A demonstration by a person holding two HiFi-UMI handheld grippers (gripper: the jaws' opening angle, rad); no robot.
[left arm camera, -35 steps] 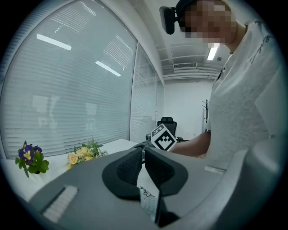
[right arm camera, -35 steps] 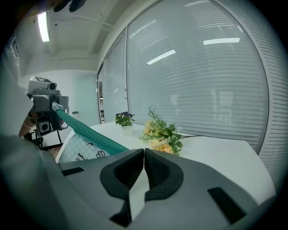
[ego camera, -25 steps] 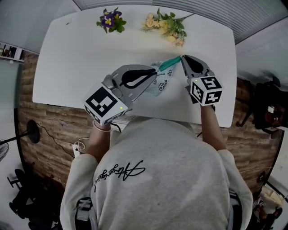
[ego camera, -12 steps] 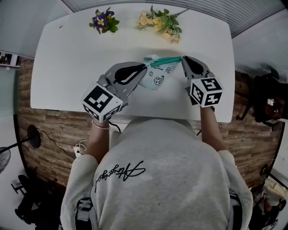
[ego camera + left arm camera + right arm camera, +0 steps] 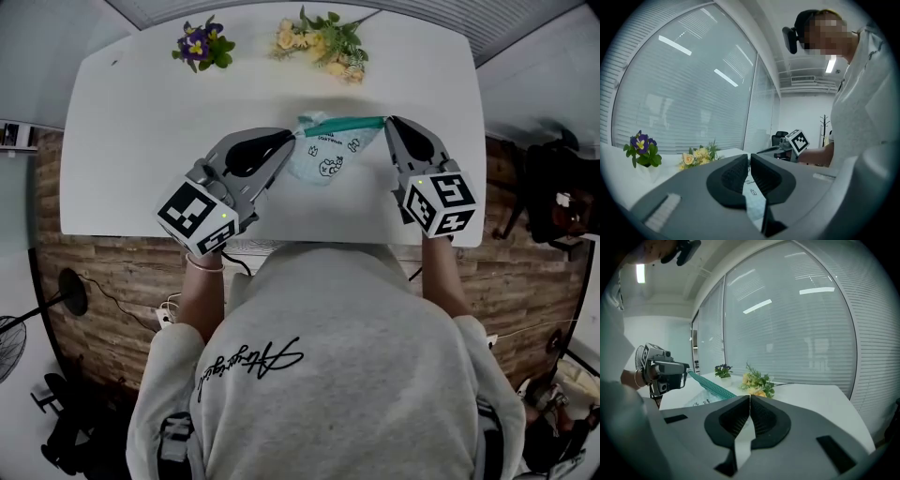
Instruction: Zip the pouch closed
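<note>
The left hand-held gripper [image 5: 298,134] is clamping the left corner of the printed pouch [image 5: 323,157], and the right hand-held gripper [image 5: 387,120] is pinching the right end of its teal zipper [image 5: 347,123] — both pairs of jaws closed. The pouch is hanging stretched between them over the white surface [image 5: 141,141].

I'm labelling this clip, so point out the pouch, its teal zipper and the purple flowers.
pouch [image 5: 323,161]: head view, printed fabric below the zipper.
teal zipper [image 5: 349,122]: head view, middle of the taut strip.
purple flowers [image 5: 195,42]: head view, the blossoms.
</note>
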